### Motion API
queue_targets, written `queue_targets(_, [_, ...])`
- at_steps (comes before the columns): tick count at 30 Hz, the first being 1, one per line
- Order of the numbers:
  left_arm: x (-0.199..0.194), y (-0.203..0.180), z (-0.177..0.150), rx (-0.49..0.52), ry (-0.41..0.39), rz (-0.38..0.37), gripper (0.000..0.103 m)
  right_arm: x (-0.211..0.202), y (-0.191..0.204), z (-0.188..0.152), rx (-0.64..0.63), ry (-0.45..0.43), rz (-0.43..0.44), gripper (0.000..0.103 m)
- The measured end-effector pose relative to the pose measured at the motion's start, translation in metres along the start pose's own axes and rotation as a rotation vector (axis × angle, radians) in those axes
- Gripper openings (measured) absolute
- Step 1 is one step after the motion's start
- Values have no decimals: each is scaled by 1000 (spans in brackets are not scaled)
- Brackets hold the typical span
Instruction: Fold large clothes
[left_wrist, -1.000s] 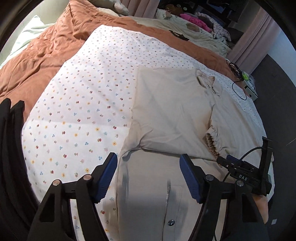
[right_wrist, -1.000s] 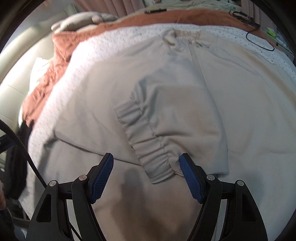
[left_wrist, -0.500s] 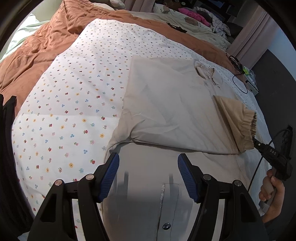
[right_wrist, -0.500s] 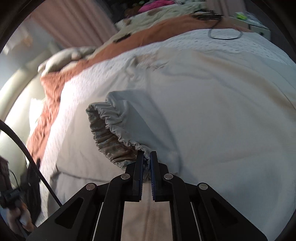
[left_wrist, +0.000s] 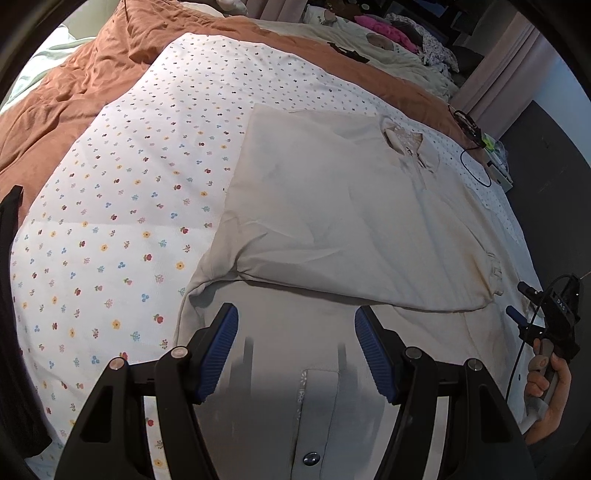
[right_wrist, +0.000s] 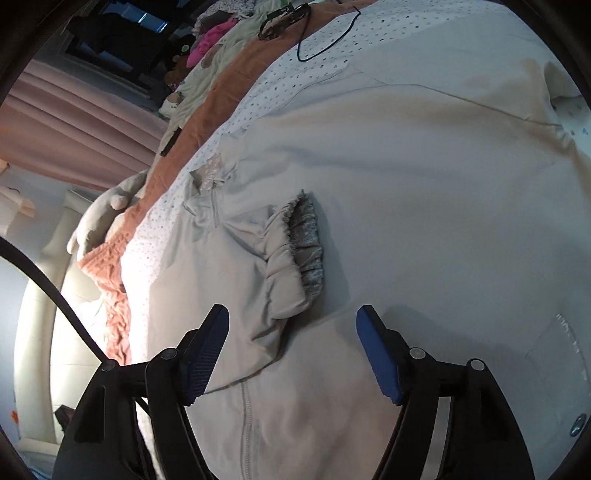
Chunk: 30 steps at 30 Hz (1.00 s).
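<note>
A large beige jacket (left_wrist: 332, 221) lies spread on the bed, collar (left_wrist: 402, 138) at the far end. One sleeve is folded across its chest, and the gathered cuff (right_wrist: 303, 243) rests on the jacket body. My right gripper (right_wrist: 291, 332) hovers just behind that cuff. Its jaws are opening, and a loose fold of the sleeve lies between the fingers without being pressed. The left wrist view shows this gripper (left_wrist: 519, 300) at the jacket's right edge, held by a hand (left_wrist: 546, 398). My left gripper (left_wrist: 295, 343) stands open above the jacket's lower front, gripping nothing.
The jacket lies on a white floral sheet (left_wrist: 122, 221) over a rust-brown duvet (left_wrist: 74, 96). A black cable (left_wrist: 476, 166) loops near the bed's far right corner. Piled clothes (left_wrist: 388, 29) sit at the back. Pink curtains (right_wrist: 74, 122) and a pillow (right_wrist: 107, 210) lie beyond.
My right gripper shut on the sleeve cuff, carried it across the jacket to the right, then let go; the cuff now lies flat. The left gripper has barely shifted.
</note>
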<state>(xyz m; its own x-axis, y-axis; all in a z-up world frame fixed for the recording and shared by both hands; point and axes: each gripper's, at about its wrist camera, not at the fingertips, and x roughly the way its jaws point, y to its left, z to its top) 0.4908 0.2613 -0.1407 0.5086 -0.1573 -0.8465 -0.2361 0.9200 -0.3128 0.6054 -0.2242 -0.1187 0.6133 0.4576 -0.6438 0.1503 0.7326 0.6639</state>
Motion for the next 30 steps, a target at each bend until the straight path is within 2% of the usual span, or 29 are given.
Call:
queue_targets(3, [5,-1,1,9,2,14,66,12,-4,-1,-7,33,42,70])
queue_targets(4, [7,-1,2,9,2,17,66,12,-14,13,0,50,45,68])
queue_targets(7, [15,2,5,-1,8,21,66,46,-20,14,27,119,70,24])
queue_targets(8, [19,3,5,-5,10,23,66,52,-24,17,40,130,70,15])
queue_targets(9, [22,3,6,-8,13,27,66,58,-28,20,54,131,75,10])
queue_targets(11, [28,5,7,-14,18,37,66,67,-36,29,70,106,78,6])
queue_targets(16, [30,4,5,-16,26,52,66,73,-39,47,40,34,51,6])
queue_targets(19, [24,-4,4,10,16,57,66,77,-42,53,45,54,56,8])
queue_targets(21, [18,-12,4,21,6,51,66,73,-42,58,45,62,55,19])
queue_targets(22, [16,-17,4,27,-1,35,66,67,-44,61,43,44,53,37])
queue_targets(23, [13,-24,4,35,-6,21,66,59,-44,61,42,25,55,59])
queue_targets(25, [12,-40,6,56,-8,10,66,40,-42,59,41,-11,69,73])
queue_targets(27, [12,-59,6,90,-11,19,70,19,-46,61,38,-49,80,73])
queue_targets(29, [13,-80,5,121,-21,11,90,-1,-56,62,50,-81,96,73])
queue_targets(30, [14,-90,5,132,-25,0,93,-6,-60,60,56,-95,99,73])
